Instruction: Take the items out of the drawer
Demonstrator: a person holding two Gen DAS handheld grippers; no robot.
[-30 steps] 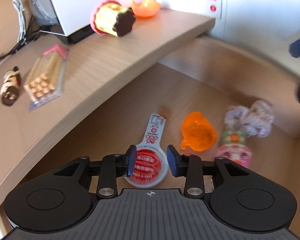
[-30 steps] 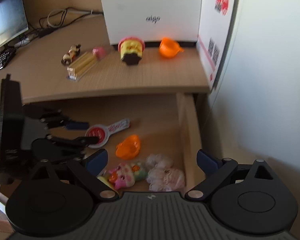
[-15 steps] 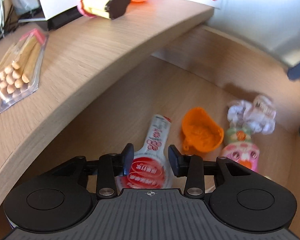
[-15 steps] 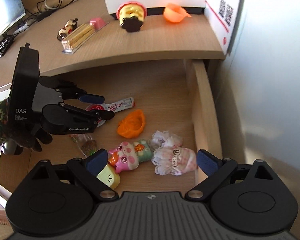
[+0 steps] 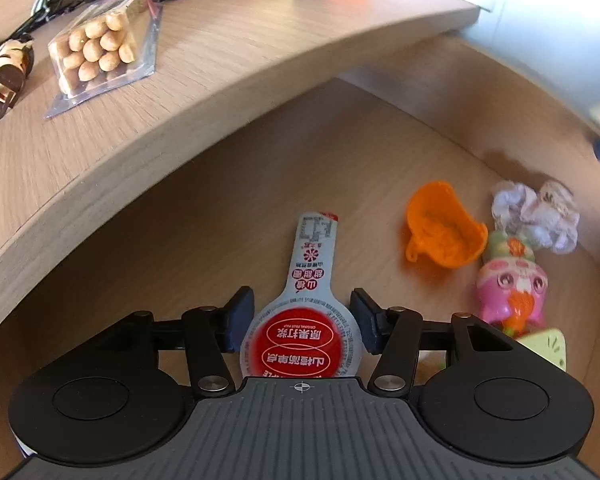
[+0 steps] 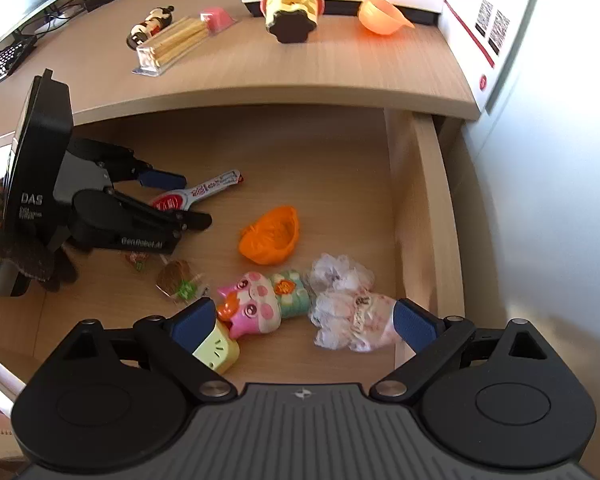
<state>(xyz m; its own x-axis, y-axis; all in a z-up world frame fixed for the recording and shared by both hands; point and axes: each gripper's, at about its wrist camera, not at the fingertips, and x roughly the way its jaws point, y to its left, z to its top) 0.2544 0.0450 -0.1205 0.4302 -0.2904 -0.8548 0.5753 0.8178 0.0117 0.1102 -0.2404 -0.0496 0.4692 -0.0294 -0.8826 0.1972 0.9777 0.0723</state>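
L gripper [image 5: 302, 322] sits low in the open drawer [image 6: 428, 200], fingers apart w/ a gap each side of the round red end of the spoon-shaped snack packet [image 5: 300, 340]; pads flank it, not touching as far as the left wrist view shows. Packet lies flat on the drawer floor, toward the drawer's left side, handle pointing to the back. R gripper [image 6: 302, 326] hovers over the drawer's front edge, fingers wide apart, holding nothing. Between/below its fingers: pink pig toy [image 6: 256, 306] and white crumpled wrapper bundle [image 6: 348, 312], the bundle near the drawer's right wall. Orange cup [image 6: 270, 236] lies tipped mid-drawer, btwn packet and pig toy. Yellow-green block [image 6: 218, 354] at the front edge, just beside the pig toy. On the desktop [image 6: 300, 68] above: biscuit-stick pack [image 6: 172, 46], small figurine [image 6: 150, 26], cake toy [image 6: 292, 10], another orange cup [image 6: 382, 18].
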